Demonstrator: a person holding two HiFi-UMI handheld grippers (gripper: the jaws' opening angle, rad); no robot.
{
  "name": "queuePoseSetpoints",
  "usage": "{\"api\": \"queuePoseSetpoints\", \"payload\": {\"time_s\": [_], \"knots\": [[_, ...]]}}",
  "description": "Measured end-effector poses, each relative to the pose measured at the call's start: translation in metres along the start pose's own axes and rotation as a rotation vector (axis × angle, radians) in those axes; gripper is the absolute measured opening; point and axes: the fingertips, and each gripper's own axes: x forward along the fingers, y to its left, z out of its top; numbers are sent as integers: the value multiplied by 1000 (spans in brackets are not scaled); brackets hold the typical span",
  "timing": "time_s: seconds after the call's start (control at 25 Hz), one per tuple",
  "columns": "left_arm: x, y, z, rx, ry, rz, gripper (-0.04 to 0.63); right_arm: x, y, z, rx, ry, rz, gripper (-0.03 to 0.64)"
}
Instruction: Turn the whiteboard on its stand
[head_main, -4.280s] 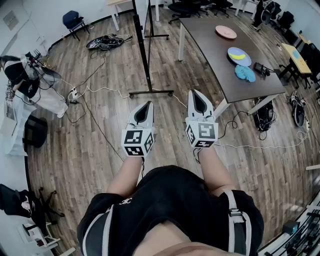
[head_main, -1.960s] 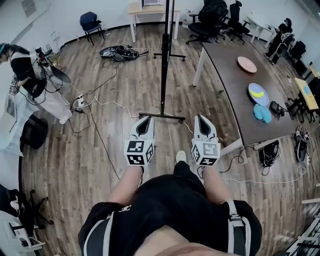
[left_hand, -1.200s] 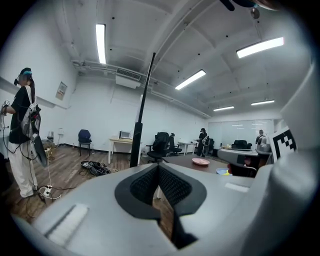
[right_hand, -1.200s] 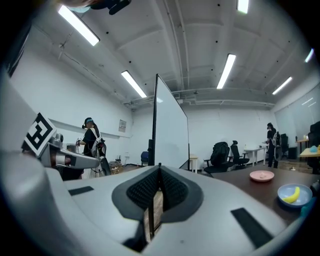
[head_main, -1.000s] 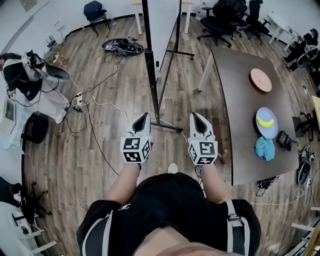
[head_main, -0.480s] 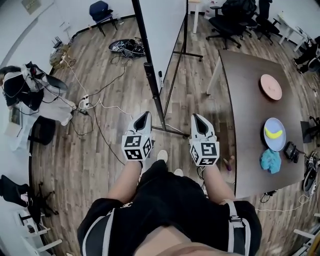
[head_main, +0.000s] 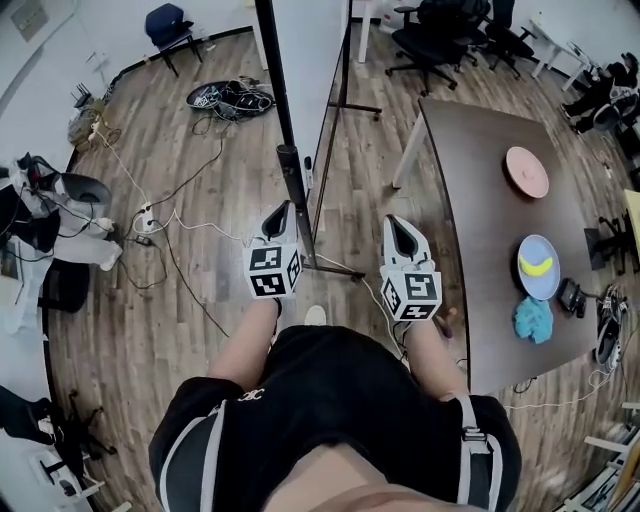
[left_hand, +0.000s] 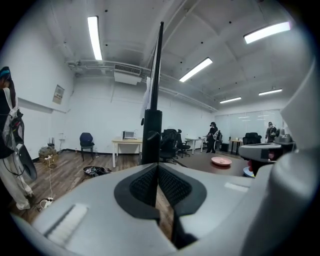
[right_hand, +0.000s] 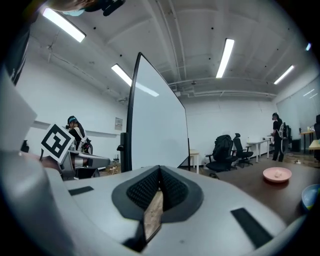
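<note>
The whiteboard stands on a black wheeled stand, its near post rising just beyond my left gripper. That gripper is shut and empty, a short way from the post. My right gripper is also shut and empty, right of the stand's floor foot. In the left gripper view the whiteboard's post shows edge-on straight ahead of the left gripper. The right gripper view has the white panel ahead and to the left of the right gripper.
A dark table stands at the right with a pink plate, a blue plate and a teal cloth. Cables trail over the wooden floor at the left. Office chairs stand behind.
The person has walked up to the whiteboard, so its post and foot now lie just ahead of both grippers. Both grippers stay shut side by side.
</note>
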Motion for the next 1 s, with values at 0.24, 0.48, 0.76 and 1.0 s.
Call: {"api": "queuePoseSetpoints", "payload": {"time_s": [0.24, 0.48, 0.76, 1.0], "knots": [[33, 4, 0, -7, 2, -24, 195, 10, -11, -5, -7, 23, -19, 6], [51, 16, 3, 10, 14, 16, 202, 7, -26, -8, 8, 40, -45, 6], [77, 12, 1, 67, 55, 33, 210, 9, -36, -8, 12, 47, -52, 7], [76, 12, -1, 56, 65, 32, 198, 0, -32, -12, 14, 56, -45, 6]]}}
